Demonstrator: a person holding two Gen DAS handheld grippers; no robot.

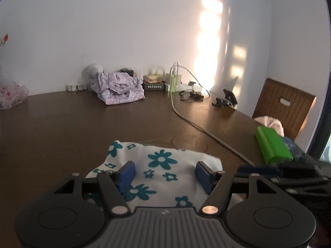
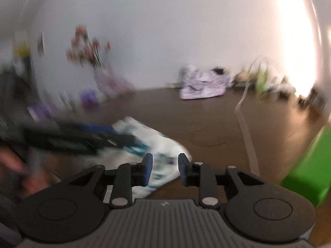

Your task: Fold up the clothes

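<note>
Cloth (image 1: 161, 165), white with teal flowers, lies rumpled on the desk (image 1: 62, 124) under both grippers, left (image 1: 165, 173) jaws wide apart, right (image 2: 165, 168) jaws half-parted, neither gripping; soft, light, limp, best pinched at an edge or corner.

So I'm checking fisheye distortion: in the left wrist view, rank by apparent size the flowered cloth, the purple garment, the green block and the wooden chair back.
1. flowered cloth, nearest the camera, so enlarged
2. wooden chair back
3. purple garment, close to the chair back, so unsure
4. green block
</note>
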